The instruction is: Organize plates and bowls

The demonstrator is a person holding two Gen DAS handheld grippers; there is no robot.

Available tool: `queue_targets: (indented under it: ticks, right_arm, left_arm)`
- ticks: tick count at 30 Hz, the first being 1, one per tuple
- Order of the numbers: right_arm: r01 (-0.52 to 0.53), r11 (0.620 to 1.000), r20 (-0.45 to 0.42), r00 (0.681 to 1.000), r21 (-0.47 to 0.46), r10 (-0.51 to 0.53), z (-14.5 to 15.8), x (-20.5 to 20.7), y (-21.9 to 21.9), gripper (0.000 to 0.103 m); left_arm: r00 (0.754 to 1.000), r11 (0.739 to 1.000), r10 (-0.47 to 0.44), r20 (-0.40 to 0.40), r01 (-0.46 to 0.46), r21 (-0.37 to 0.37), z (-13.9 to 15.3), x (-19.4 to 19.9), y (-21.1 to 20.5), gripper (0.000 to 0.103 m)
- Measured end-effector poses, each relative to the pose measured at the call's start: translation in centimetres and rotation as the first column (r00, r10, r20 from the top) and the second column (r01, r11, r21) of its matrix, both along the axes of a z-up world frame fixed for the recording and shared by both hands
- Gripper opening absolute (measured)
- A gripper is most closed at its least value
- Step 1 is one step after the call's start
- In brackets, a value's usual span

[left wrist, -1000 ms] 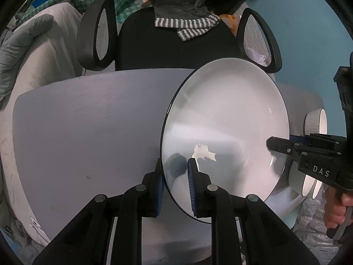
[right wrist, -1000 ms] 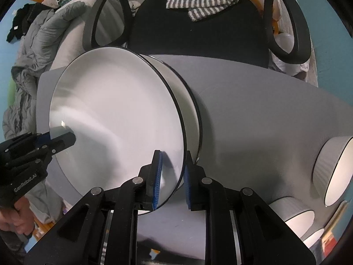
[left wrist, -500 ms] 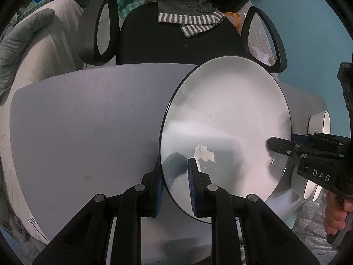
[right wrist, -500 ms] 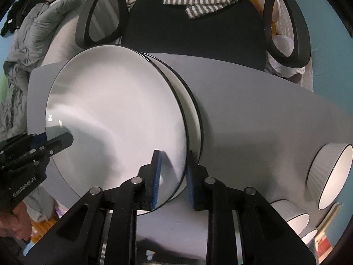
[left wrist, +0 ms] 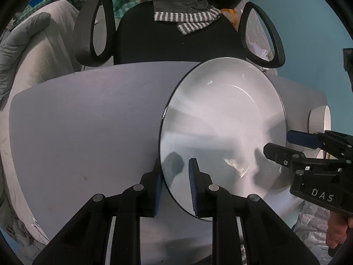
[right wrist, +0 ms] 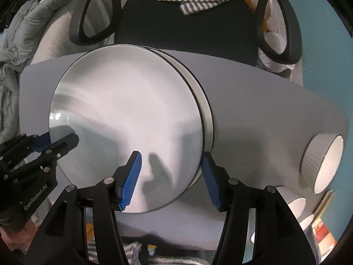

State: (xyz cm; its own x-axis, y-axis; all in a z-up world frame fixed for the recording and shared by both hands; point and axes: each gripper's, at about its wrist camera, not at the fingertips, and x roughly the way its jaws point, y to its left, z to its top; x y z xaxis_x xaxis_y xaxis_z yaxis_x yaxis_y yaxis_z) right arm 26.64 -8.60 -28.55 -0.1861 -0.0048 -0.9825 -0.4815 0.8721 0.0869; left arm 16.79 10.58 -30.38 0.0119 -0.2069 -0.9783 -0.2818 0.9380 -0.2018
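We see a white plate [right wrist: 123,114] with a thin black rim at centre frame, lying on a second plate [right wrist: 206,110] on the grey table [right wrist: 264,119]. Our left gripper [left wrist: 175,183] pinches its near-left edge; our right gripper [right wrist: 169,181] is opening, pads off the rim between them. A black chair [left wrist: 176,44] fills the top. Only the right view shows ribbed bowls [right wrist: 324,161] at right.

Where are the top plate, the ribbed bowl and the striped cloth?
top plate [right wrist: 123,114], right wrist view, its white face.
ribbed bowl [right wrist: 313,154], right wrist view, its outer wall.
striped cloth [left wrist: 187,18], left wrist view, its striped hem.
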Motion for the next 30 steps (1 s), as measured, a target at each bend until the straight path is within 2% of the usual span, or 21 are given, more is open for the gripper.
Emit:
queue_targets:
  ticks: [9,17,18,20,22,24,30]
  right_arm:
    - [-0.026,0.999,0.059,0.998,-0.040,0.028,1.3,-0.9,1.0,0.056]
    - [0.068,0.998,0.070,0.995,-0.006,-0.067,2.1,-1.4,-0.5,0.056]
    - [0.074,0.997,0.073,0.995,-0.005,-0.074,2.3,-1.5,-0.6,0.057]
    - [0.088,0.996,0.087,0.992,0.000,-0.088,2.7,-1.8,-0.9,0.057]
    - [0.095,0.995,0.102,0.990,0.003,-0.095,3.1,-2.1,-1.2,0.059]
    - [0.103,0.995,0.120,0.987,0.004,-0.102,3.6,-2.4,-1.5,0.066]
    - [0.144,0.989,0.154,0.977,0.027,-0.147,5.1,-3.6,-2.6,0.068]
  left_arm:
    - [0.999,0.999,-0.045,0.023,0.045,0.019,1.2,-0.2,-0.7,0.021]
    - [0.994,0.992,-0.100,0.046,0.095,0.088,3.0,-0.8,-0.9,0.026]
    - [0.993,0.990,-0.108,0.048,0.103,0.100,3.3,-1.0,-1.0,0.027]
    - [0.991,0.987,-0.117,0.061,0.110,0.113,3.8,-1.3,-1.1,0.042]
    - [0.989,0.987,-0.123,0.077,0.113,0.116,4.4,-1.7,-1.1,0.046]
    - [0.988,0.987,-0.124,0.090,0.114,0.112,5.0,-2.1,-1.2,0.054]
    - [0.979,0.984,-0.160,0.126,0.148,0.097,6.8,-3.3,-1.7,0.057]
